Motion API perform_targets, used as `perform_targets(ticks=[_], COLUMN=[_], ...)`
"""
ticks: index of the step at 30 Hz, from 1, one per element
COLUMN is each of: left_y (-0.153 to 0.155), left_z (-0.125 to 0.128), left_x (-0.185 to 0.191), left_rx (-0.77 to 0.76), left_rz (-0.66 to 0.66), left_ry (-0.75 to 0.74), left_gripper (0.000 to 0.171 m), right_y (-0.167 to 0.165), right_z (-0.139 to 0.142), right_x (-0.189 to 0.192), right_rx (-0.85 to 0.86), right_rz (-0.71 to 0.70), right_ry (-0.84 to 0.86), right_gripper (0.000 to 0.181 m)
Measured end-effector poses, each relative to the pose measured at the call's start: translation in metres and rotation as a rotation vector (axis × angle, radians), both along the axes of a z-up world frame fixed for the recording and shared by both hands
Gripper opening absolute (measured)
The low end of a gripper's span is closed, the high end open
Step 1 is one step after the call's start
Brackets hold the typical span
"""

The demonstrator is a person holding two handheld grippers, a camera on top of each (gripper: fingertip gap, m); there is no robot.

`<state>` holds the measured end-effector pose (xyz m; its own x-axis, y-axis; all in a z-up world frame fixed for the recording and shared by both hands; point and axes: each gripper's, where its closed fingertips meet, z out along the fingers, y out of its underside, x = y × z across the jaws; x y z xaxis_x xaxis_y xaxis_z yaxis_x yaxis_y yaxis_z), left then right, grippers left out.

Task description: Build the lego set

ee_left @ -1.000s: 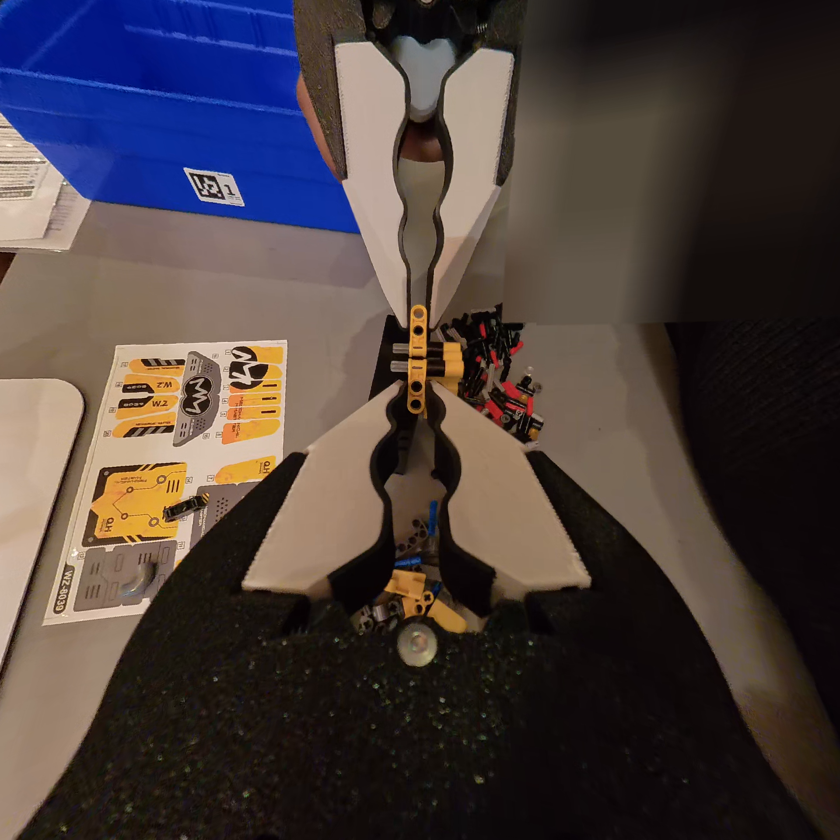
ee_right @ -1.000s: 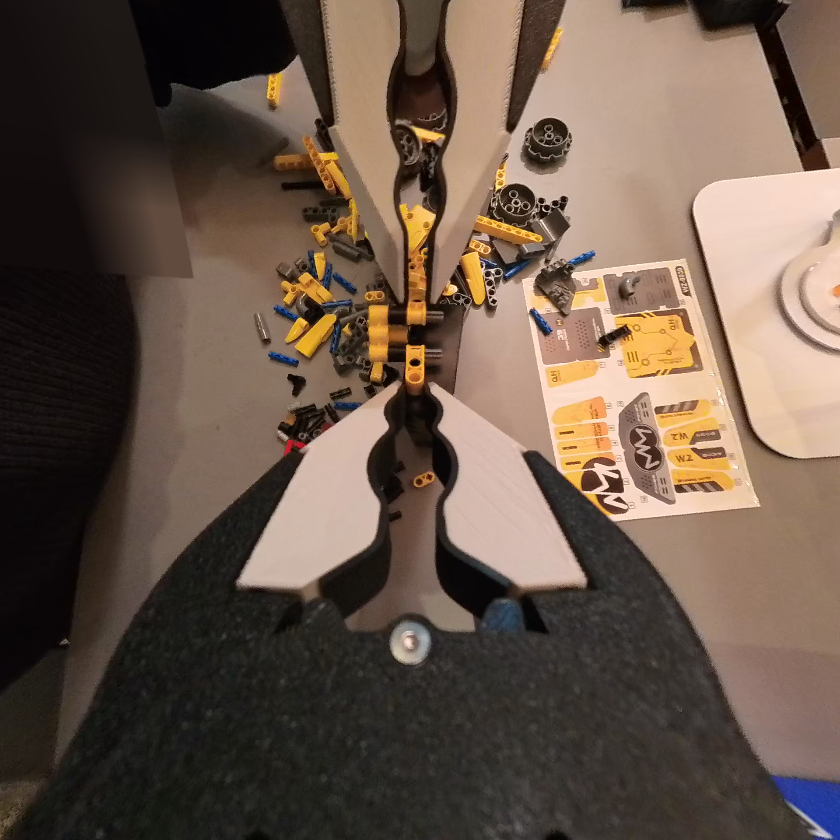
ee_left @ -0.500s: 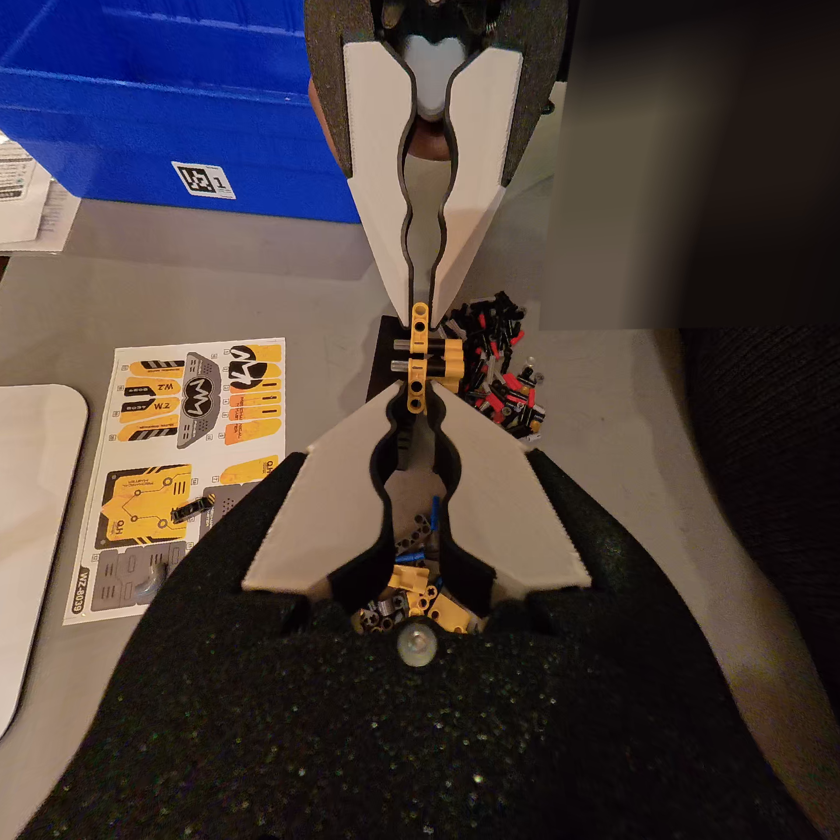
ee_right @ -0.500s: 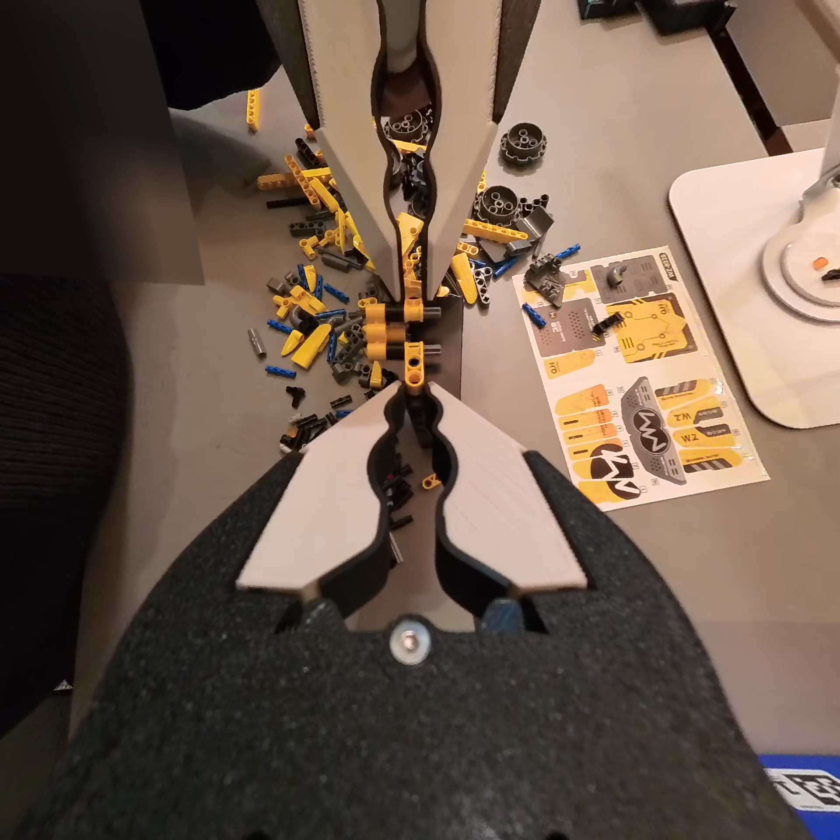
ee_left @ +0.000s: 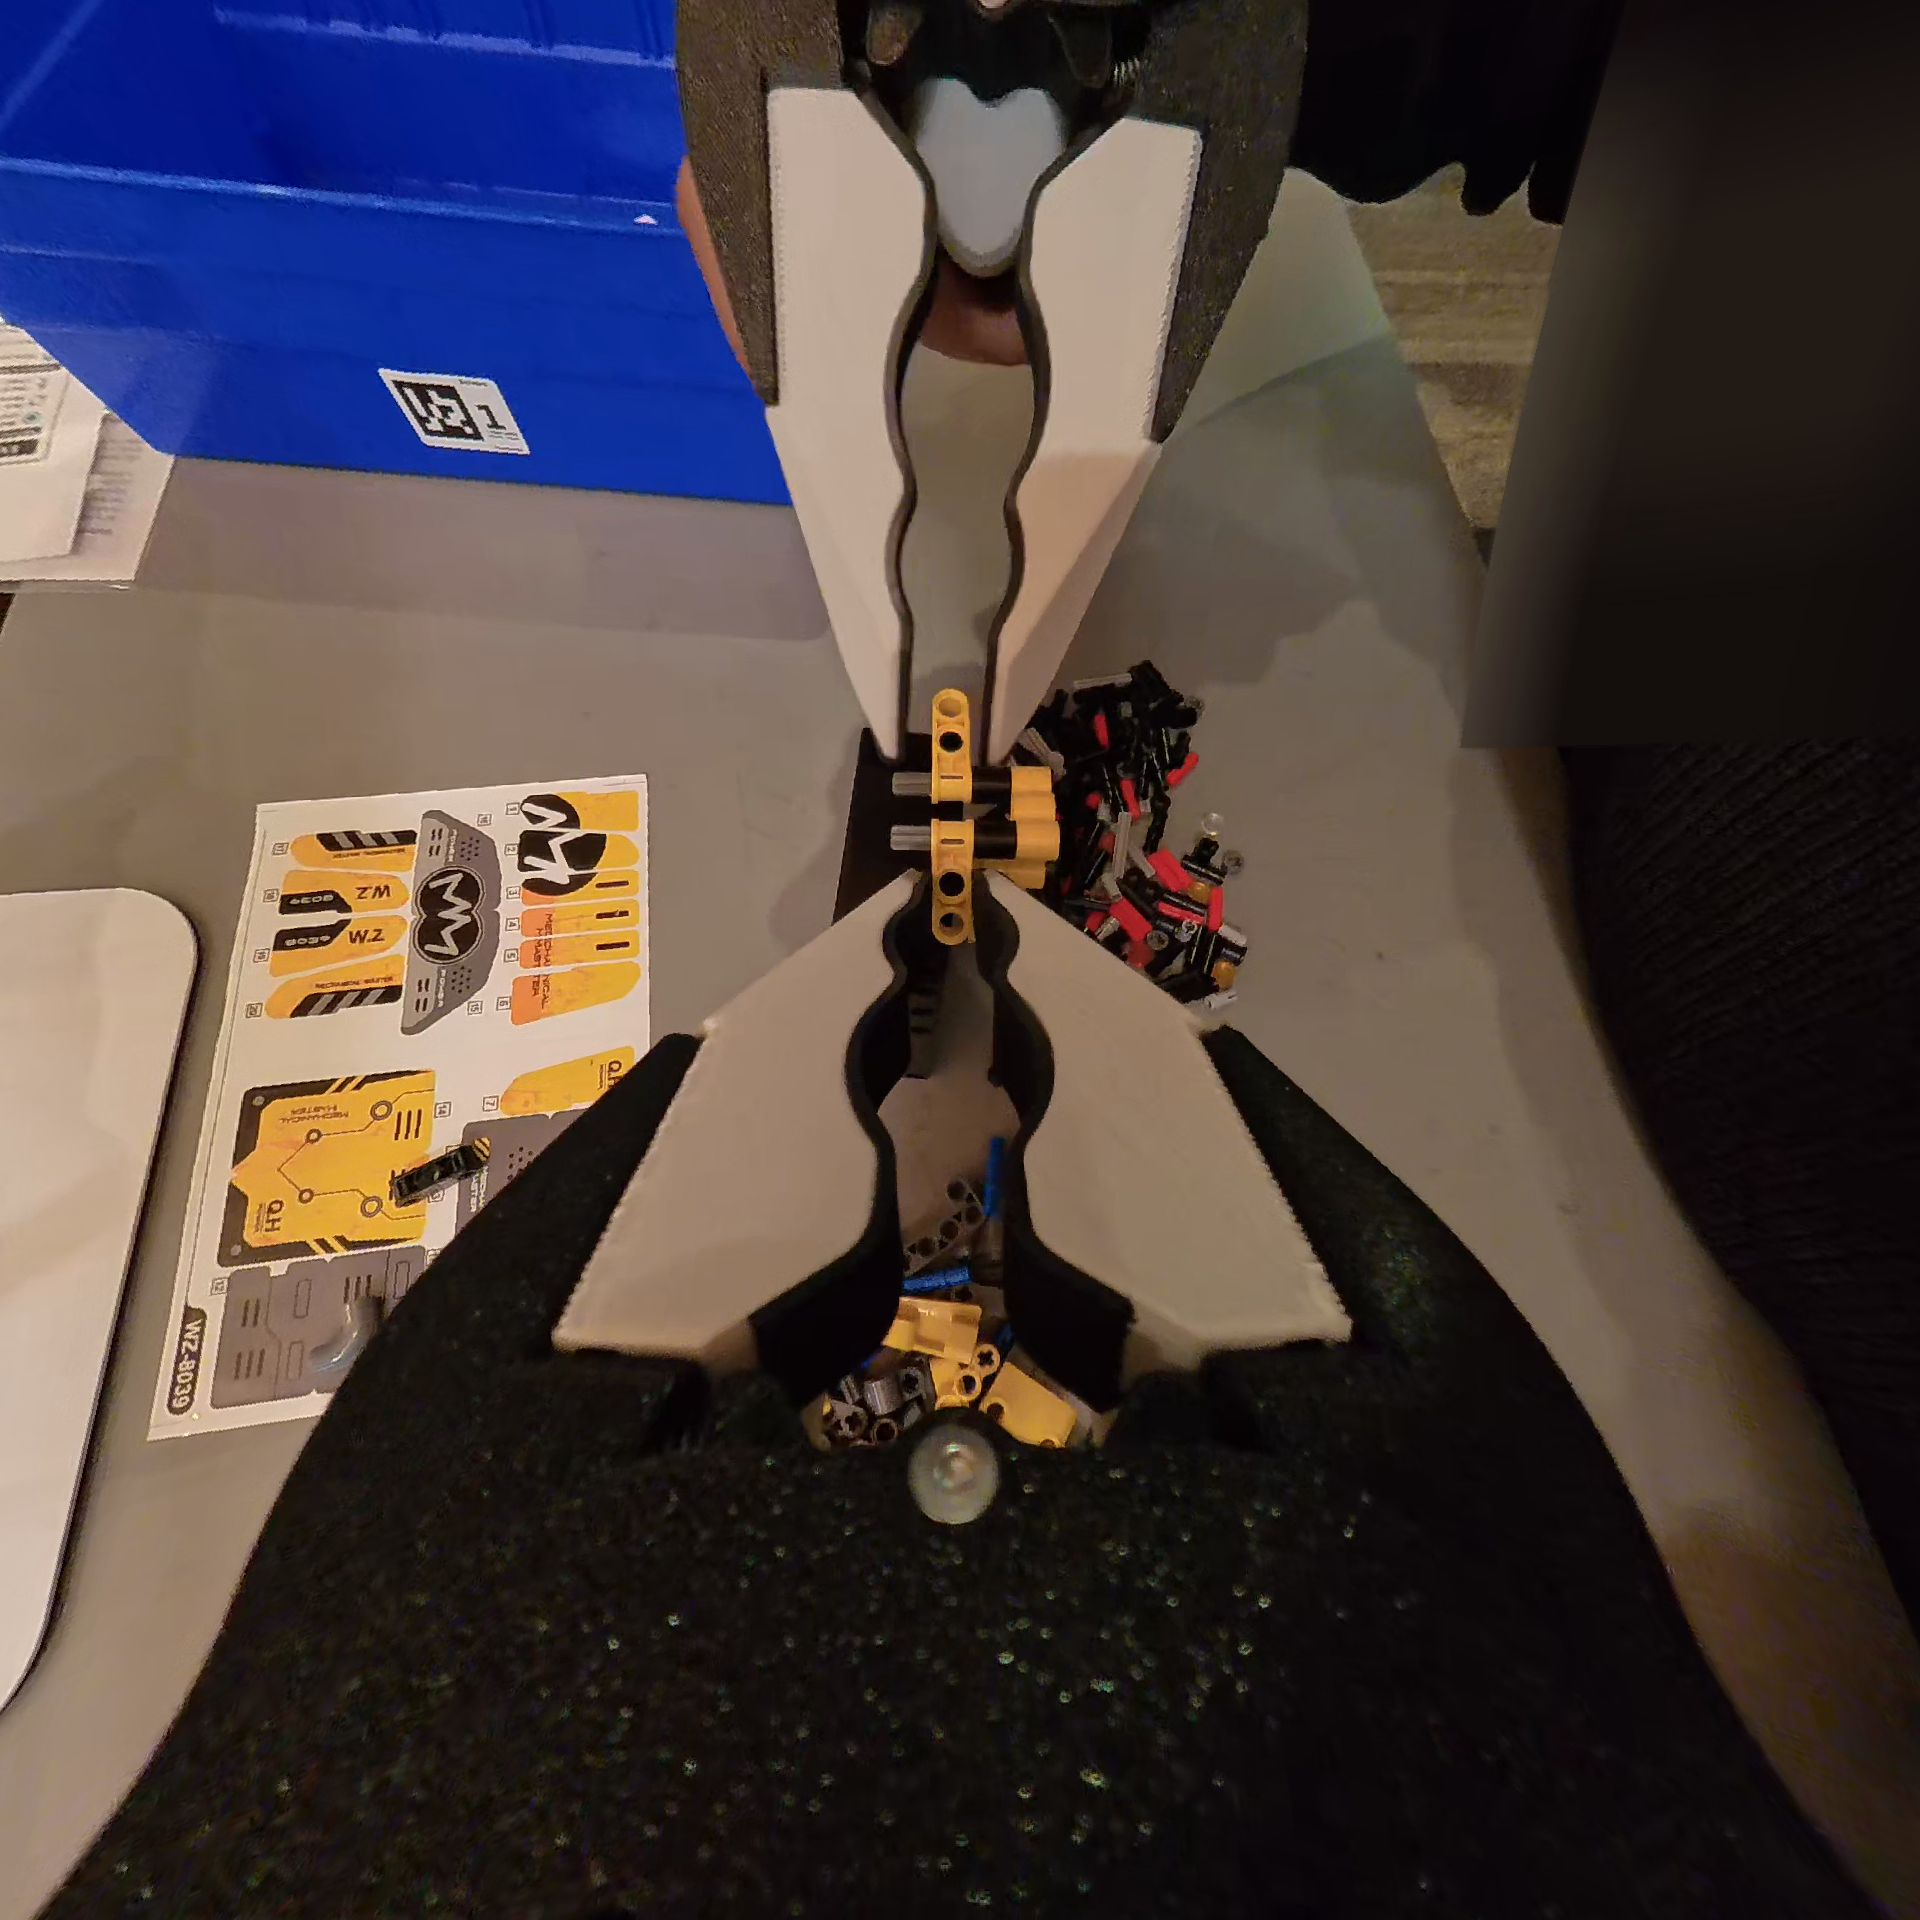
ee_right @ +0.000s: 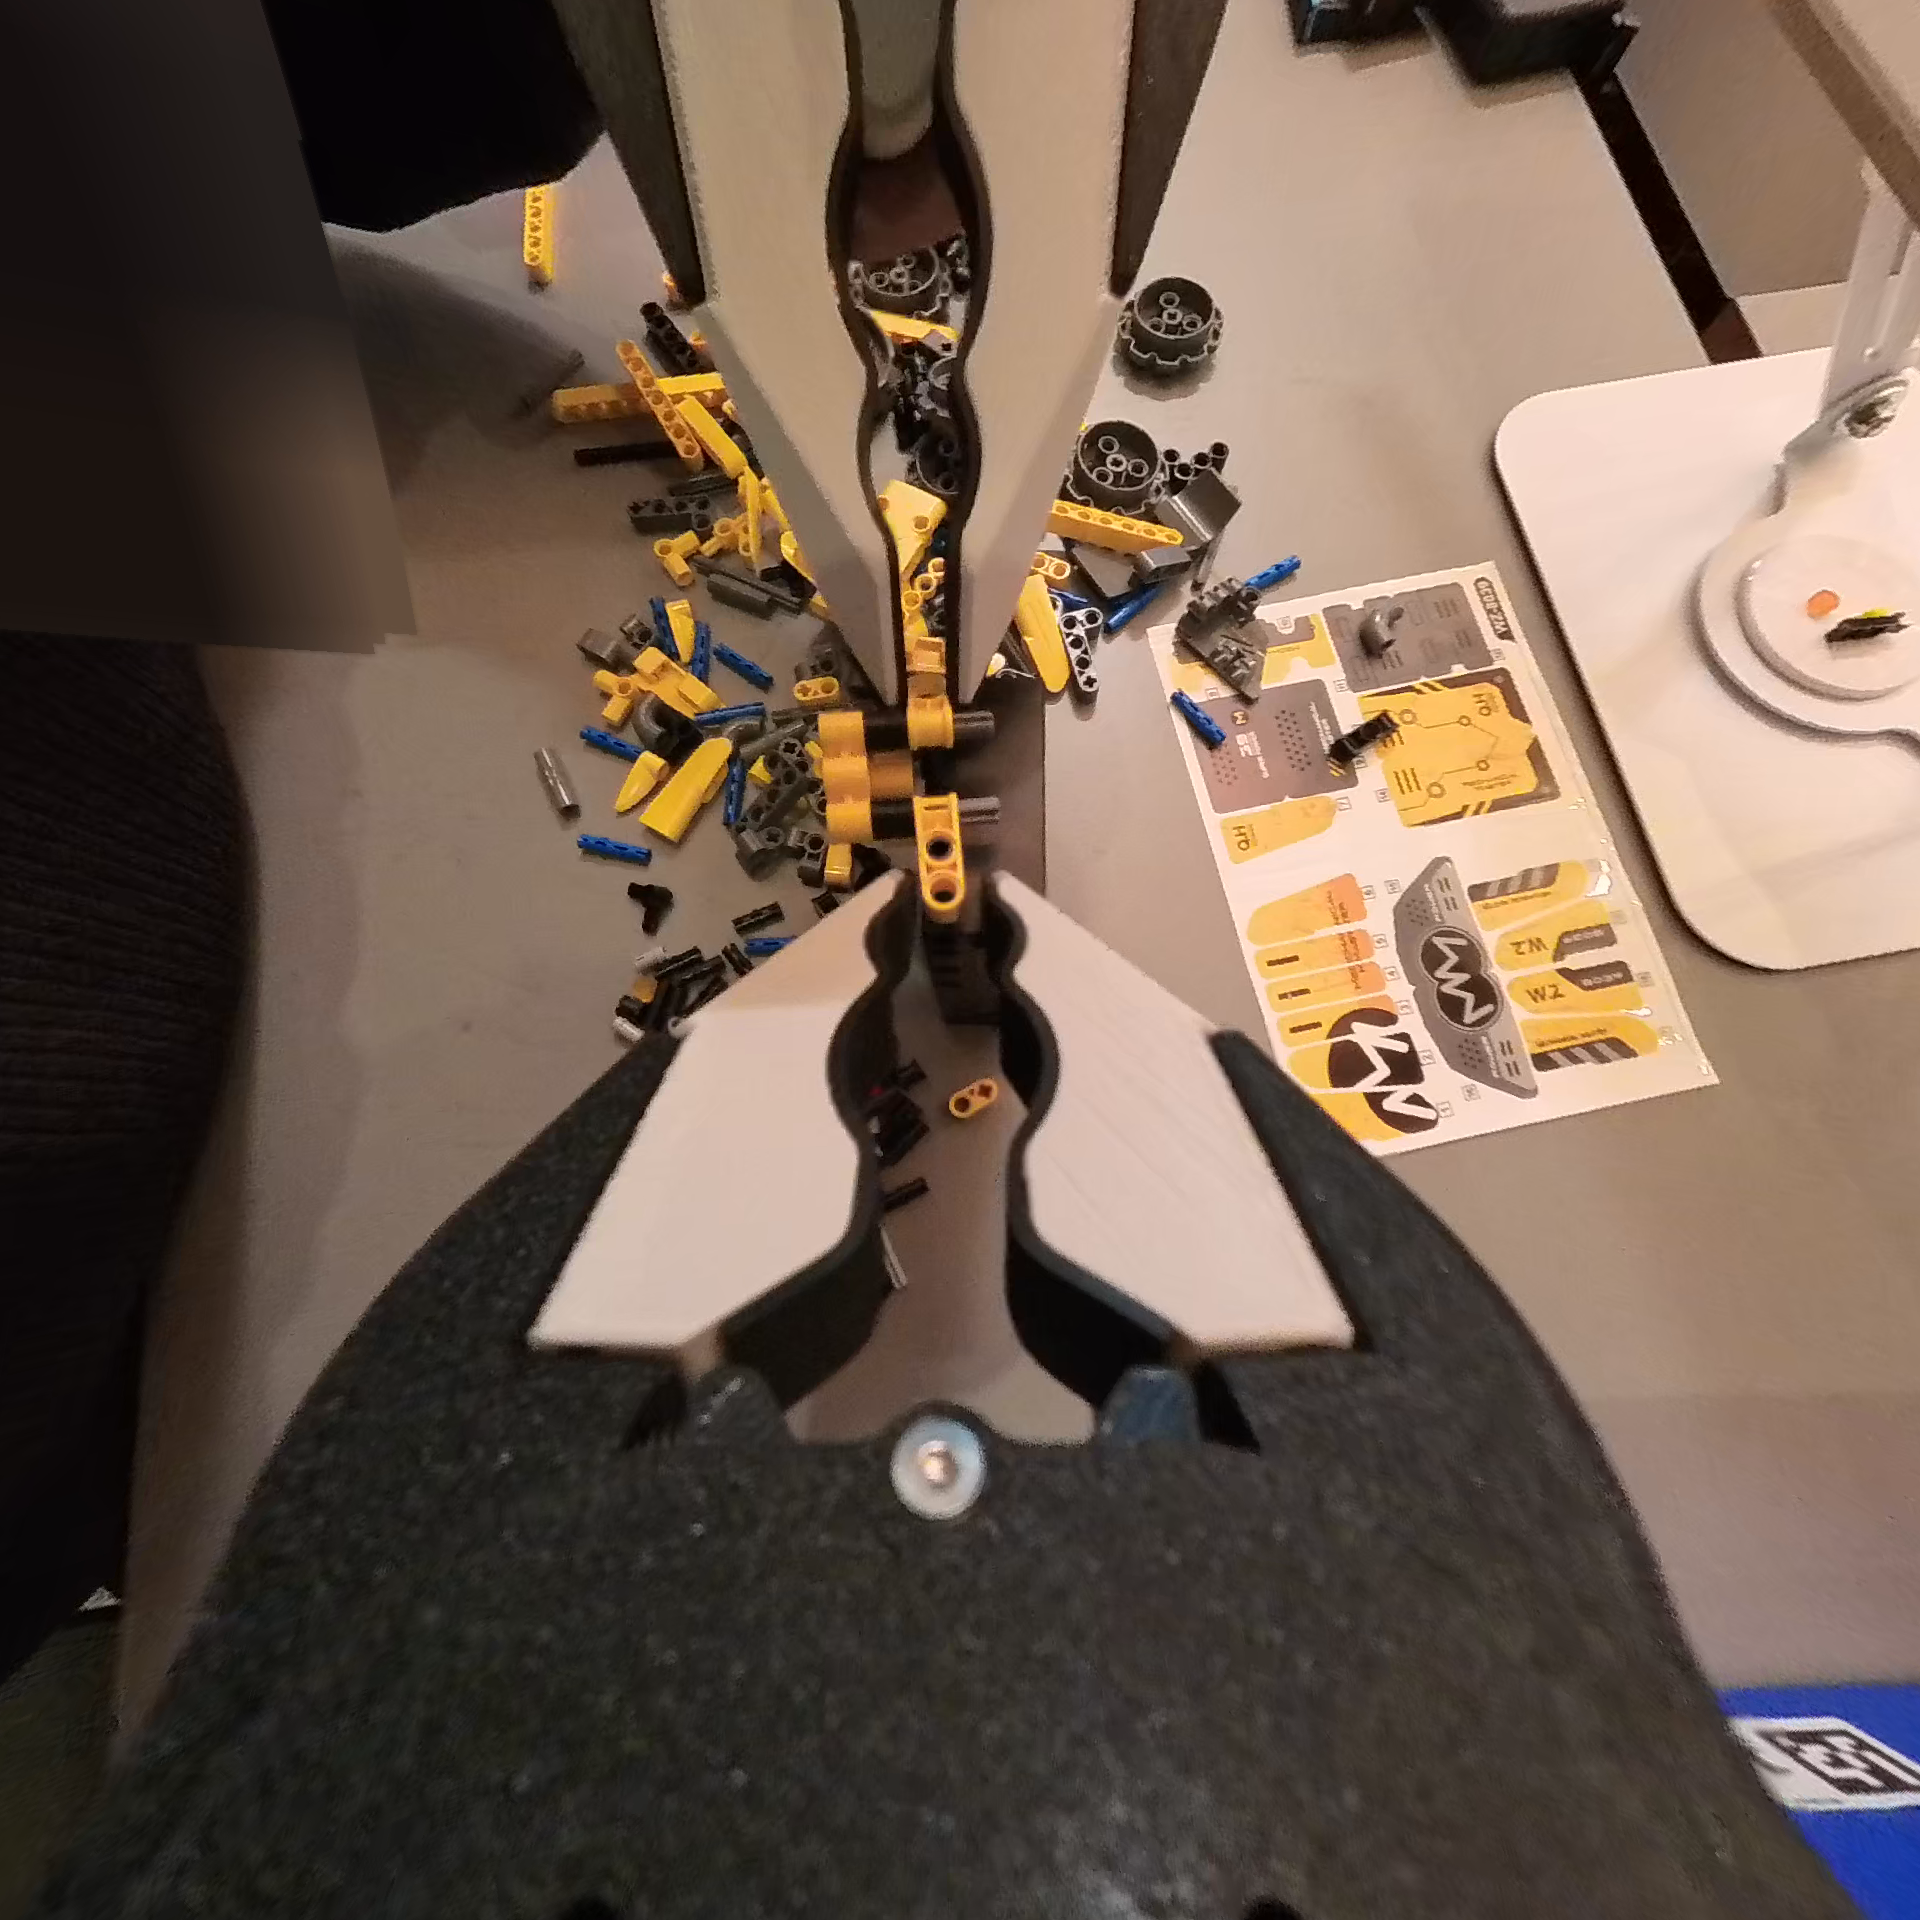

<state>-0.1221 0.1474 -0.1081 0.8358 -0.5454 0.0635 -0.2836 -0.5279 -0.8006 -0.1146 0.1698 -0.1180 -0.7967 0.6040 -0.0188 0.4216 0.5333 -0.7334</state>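
Observation:
A small assembly (ee_left: 977,821) of a yellow holed beam, black and grey pins and yellow connectors hangs above the grey table (ee_left: 468,644). My left gripper (ee_left: 948,920) is shut on the near end of its beam. My right gripper (ee_left: 951,717) comes from the opposite side and is shut on the far end. In the right wrist view the right gripper (ee_right: 943,891) pinches the beam's lower end of the assembly (ee_right: 873,779), and the left gripper (ee_right: 925,691) pinches the upper end. The two grippers point tip to tip.
A pile of black and red pins (ee_left: 1143,831) and a heap of yellow, grey and blue parts (ee_right: 707,644) lie under the grippers. A sticker sheet (ee_right: 1434,862), a white stand base (ee_right: 1714,623), grey wheels (ee_right: 1169,322) and a blue bin (ee_left: 364,260) stand around.
Both grippers keep their hold on the assembly. The pair has shifted a little over the table, so the background slides slightly in both views.

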Motion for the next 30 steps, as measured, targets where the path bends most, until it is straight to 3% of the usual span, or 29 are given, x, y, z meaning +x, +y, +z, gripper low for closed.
perform_targets(ticks=[2, 11, 17, 30], left_y=[0.000, 0.000, 0.000, 0.000], left_z=[0.000, 0.000, -0.001, -0.001], left_x=[0.000, 0.000, 0.000, -0.001], left_rx=[-0.001, -0.005, -0.007, -0.009], left_rz=[-0.001, -0.005, -0.005, -0.005], left_ry=[-0.001, -0.002, 0.005, 0.016], left_gripper=[0.007, 0.007, 0.007, 0.007], right_y=[0.001, 0.000, -0.002, -0.002], right_z=[0.002, 0.014, 0.010, 0.008], right_x=[0.001, 0.001, -0.001, 0.000], right_rx=[-0.004, -0.005, 0.029, 0.011], right_rz=[-0.004, 0.007, 0.020, -0.002], right_ry=[-0.001, 0.041, 0.054, 0.015], right_gripper=[0.021, 0.023, 0.009, 0.008])
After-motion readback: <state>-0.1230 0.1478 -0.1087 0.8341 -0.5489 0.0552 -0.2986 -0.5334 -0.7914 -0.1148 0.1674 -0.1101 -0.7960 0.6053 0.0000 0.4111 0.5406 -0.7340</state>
